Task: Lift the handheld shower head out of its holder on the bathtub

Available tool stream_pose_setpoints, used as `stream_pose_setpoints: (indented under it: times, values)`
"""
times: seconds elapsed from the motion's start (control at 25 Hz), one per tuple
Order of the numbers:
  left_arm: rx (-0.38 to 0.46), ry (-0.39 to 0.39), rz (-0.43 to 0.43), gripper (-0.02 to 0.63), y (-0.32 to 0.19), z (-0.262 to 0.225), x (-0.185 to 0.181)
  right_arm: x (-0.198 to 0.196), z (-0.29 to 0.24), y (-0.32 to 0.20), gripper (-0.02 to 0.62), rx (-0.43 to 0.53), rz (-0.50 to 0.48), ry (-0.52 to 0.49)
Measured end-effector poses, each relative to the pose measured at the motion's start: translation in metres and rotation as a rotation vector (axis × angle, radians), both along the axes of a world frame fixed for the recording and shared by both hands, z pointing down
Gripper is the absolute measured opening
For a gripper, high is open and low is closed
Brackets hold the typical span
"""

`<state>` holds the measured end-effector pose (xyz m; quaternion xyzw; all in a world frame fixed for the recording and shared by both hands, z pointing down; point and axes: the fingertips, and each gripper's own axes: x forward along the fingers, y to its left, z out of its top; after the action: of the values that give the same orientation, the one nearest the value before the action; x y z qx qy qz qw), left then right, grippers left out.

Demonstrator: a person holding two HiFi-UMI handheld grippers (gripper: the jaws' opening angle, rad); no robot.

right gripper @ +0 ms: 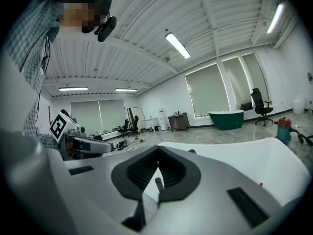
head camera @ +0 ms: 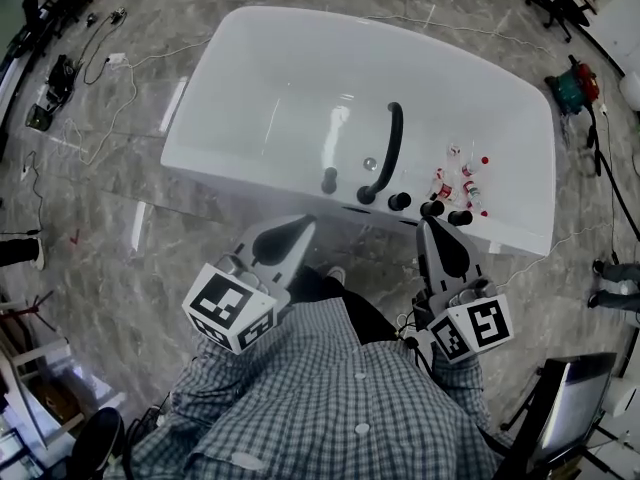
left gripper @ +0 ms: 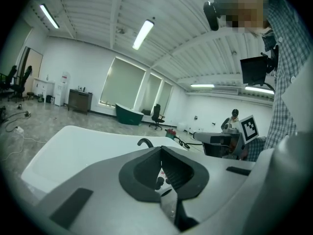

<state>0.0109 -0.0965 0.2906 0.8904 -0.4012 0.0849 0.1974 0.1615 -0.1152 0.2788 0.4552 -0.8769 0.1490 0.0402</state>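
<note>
Two grippers: left gripper [head camera: 298, 232] & right gripper [head camera: 432, 232], both w/ jaws closed together, nothing between them.
Shower head: long black curved handheld shower head [head camera: 387, 148] lies ahead of both tips, between them, untouched; lower end sits in black holder [head camera: 367, 197] on glossy white bathtub [head camera: 250, 88] rim.
Handling: prob. rigid, light, smooth, so slippery.
Grip spot: handle just above holder; jaws need opening first.

A grey marbled floor [head camera: 100, 218] lies under a ribbed white ceiling [left gripper: 93, 13] with tube lights [left gripper: 143, 34] and shaded windows [left gripper: 124, 82].
</note>
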Motion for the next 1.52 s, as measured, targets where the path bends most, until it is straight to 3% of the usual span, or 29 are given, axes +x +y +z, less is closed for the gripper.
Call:
stream_pose_setpoints:
  times: [0.48, 0.84, 1.32, 1.52]
  values:
    - [-0.03, -0.075, 0.048, 0.009, -0.027, 0.032, -0.02, -0.034, 0.04, -0.033, 0.015, -0.053, -0.031, 0.009]
    - [-0.041, -0.05, 0.059, 0.009, -0.06, 0.073, -0.034, -0.064, 0.086, -0.046, 0.014, -0.134, -0.053, 0.04]
    - [-0.037, -0.118, 0.126, 0.009, -0.085, 0.15, -0.053, -0.084, 0.155, -0.071, 0.014, -0.181, -0.036, 0.076]
    - [-0.077, -0.137, 0.168, 0.009, -0.086, 0.186, -0.048, -0.085, 0.188, -0.074, 0.015, -0.206, -0.032, 0.085]
